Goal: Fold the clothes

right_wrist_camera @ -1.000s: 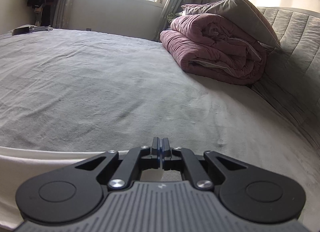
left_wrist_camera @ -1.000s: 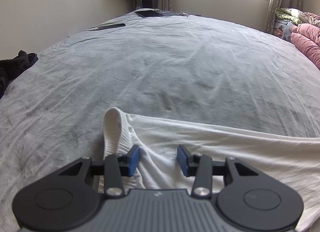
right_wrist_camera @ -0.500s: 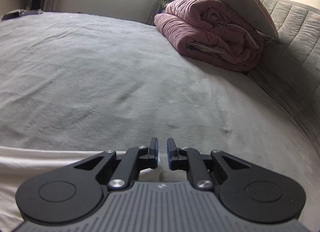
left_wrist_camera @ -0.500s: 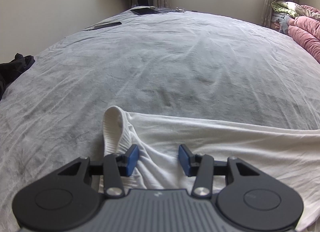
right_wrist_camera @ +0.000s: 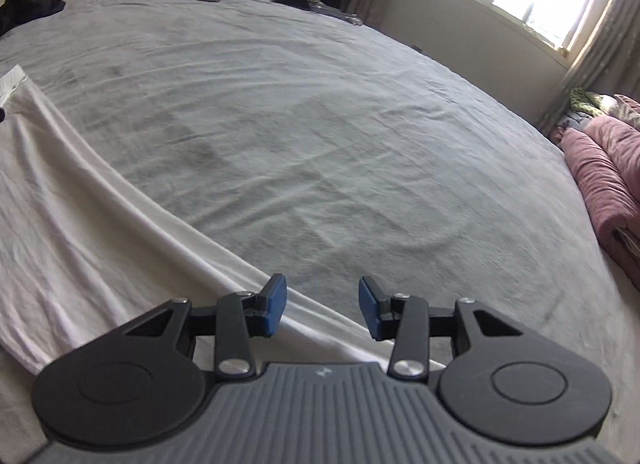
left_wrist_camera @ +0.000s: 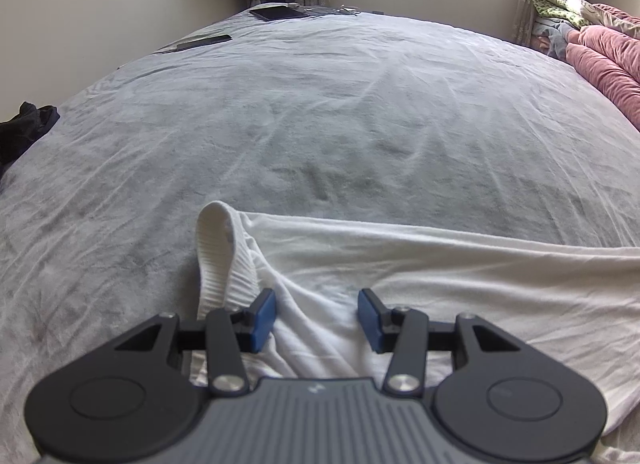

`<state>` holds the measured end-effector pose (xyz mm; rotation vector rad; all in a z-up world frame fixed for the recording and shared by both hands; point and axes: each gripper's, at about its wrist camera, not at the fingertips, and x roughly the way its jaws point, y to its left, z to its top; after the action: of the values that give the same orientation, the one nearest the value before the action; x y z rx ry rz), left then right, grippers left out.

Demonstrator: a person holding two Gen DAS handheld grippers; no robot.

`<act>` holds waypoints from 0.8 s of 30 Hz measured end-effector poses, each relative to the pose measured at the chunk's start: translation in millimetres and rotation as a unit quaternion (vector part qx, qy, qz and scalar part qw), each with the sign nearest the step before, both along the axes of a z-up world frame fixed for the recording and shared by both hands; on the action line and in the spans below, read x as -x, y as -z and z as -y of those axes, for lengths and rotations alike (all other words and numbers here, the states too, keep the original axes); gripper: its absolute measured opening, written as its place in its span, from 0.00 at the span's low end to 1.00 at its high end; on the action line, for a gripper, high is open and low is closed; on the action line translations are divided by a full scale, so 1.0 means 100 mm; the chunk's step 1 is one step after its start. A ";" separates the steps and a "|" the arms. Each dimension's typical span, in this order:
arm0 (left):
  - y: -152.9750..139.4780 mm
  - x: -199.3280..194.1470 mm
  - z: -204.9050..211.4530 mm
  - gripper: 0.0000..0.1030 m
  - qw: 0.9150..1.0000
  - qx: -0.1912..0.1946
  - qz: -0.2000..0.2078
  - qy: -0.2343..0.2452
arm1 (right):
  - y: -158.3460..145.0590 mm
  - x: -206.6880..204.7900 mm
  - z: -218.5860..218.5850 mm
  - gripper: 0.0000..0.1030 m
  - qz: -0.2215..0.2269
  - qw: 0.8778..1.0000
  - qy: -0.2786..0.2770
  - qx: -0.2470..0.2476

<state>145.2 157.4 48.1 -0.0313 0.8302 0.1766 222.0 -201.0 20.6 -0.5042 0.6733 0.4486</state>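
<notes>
White cotton garment (left_wrist_camera: 420, 276) with a ribbed cuff (left_wrist_camera: 214, 248) lies spread along the near edge of the grey bed (left_wrist_camera: 340, 115).

Left gripper (left_wrist_camera: 316, 318) hovers over the garment just beside the cuff, its blue-padded fingers (left_wrist_camera: 262, 318) partly apart and pressing on nothing. Right gripper (right_wrist_camera: 322, 306) sits over the garment's far hem, its fingers (right_wrist_camera: 276, 304) opening, cloth beneath them but not pinched. No readable writing shows on the garment or grippers.

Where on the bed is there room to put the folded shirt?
The wide grey sheet between the white garment and the tablet is bare. The right edge, by the pink quilt, is crowded.
</notes>
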 end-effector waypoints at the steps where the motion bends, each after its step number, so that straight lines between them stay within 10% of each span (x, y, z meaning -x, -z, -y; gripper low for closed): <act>1: 0.00 0.00 0.00 0.46 1.000 -0.001 -0.002 0.002 | 0.01 0.01 -0.03 0.38 -0.002 1.000 -0.011 0.006; 8: 0.00 -0.01 -0.02 0.46 1.000 0.004 -0.006 0.003 | 0.00 0.05 -0.23 0.38 -0.027 0.996 -0.080 0.029; 14: 0.00 -0.01 -0.02 0.46 1.000 0.005 -0.008 0.004 | 0.04 0.02 -0.32 0.26 -0.052 0.992 -0.112 0.031; 16: 0.00 -0.01 -0.03 0.46 1.000 0.005 -0.008 0.004 | 0.05 0.02 -0.34 0.07 -0.062 0.990 -0.120 0.028; 24: -0.03 -0.01 -0.08 0.46 1.000 0.010 -0.007 -0.009 | 0.01 0.06 -0.38 0.01 -0.020 0.993 -0.108 0.035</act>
<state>145.8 164.9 50.8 -0.0559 0.8453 0.1856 216.1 -163.4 19.6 -0.6392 0.6788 0.6409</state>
